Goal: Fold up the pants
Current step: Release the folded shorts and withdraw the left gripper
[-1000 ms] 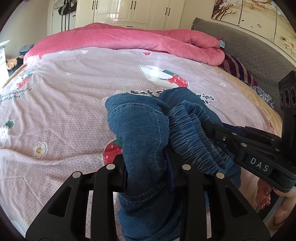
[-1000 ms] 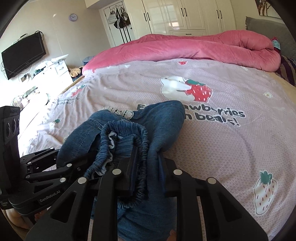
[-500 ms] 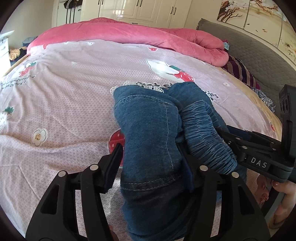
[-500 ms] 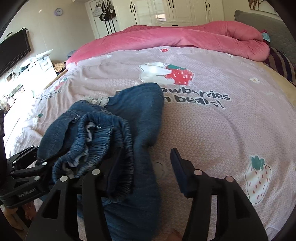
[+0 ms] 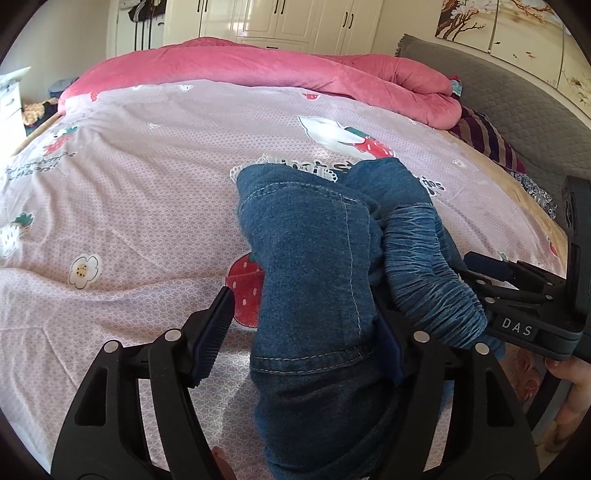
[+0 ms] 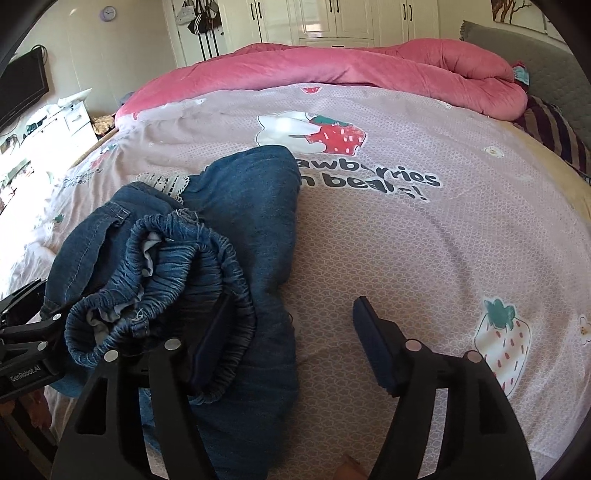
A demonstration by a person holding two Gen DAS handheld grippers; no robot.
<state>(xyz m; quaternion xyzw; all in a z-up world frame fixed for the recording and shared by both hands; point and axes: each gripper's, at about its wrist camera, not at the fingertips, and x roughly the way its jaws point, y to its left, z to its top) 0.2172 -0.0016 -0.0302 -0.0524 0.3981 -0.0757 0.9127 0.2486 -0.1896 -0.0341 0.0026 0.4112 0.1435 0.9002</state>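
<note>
Both grippers spread wide: pants (image 5: pixel 310 258) lie bunched between the left gripper (image 5: pixel 303 328) fingers, against the right gripper (image 6: pixel 291 332) left finger.

One pair of denim pants (image 6: pixel 243 221) lies bunched on one bed (image 6: pixel 424 258), and two grippers are present: the left gripper (image 5: pixel 299 332) and the right gripper (image 6: pixel 291 339). The bed carries one pink comforter (image 6: pixel 351 70) along its far side and one striped pillow (image 5: pixel 487 140). On the wall hang one clock (image 6: pixel 106 13) and one television (image 6: pixel 22 88).
</note>
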